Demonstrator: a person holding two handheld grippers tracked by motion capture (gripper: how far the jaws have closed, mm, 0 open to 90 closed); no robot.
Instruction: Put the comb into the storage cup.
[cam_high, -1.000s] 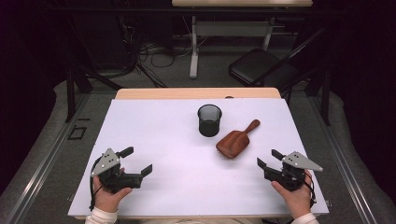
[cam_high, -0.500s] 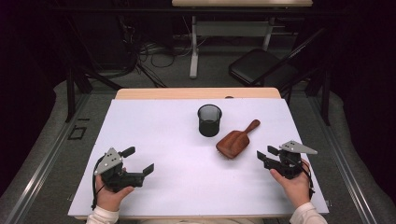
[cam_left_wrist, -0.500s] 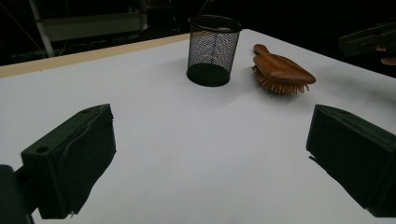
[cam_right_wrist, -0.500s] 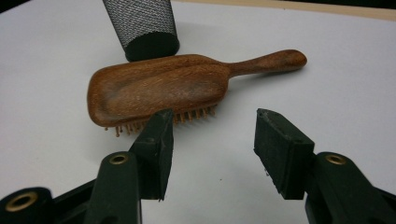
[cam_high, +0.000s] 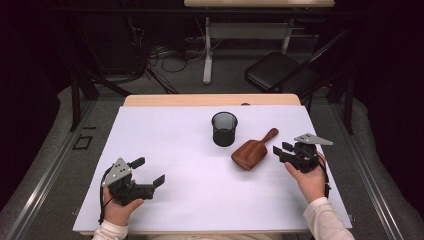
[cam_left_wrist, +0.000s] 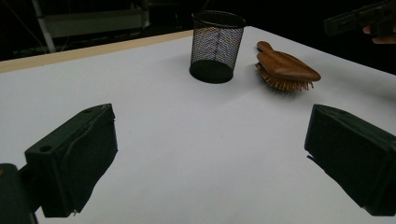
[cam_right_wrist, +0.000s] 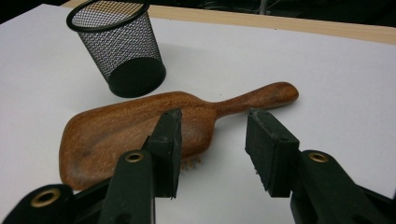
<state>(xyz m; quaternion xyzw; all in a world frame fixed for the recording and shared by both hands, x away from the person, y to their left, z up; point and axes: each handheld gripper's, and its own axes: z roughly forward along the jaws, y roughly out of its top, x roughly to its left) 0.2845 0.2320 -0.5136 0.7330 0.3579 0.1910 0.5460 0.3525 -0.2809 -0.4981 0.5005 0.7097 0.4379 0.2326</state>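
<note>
That wooden hairbrush (cam_right_wrist: 140, 128) looks stiff, light and smooth, so the right gripper (cam_right_wrist: 212, 144), jaws parted, should pinch its narrow handle.

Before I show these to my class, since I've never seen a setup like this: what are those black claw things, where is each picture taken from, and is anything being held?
The black claws are hand-held grippers, each with two jaws, one in each of a person's hands. The high view looks down from above the person's side of the table, which has a white top. The left gripper is at the near left and the right gripper is at the right, beside a wooden hairbrush. The other two pictures come from cameras riding on the grippers, looking out along their jaws. A black mesh cup stands upright next to the brush, which lies bristles down. Both grippers are open and hold nothing; the right one points at the brush's handle.
</note>
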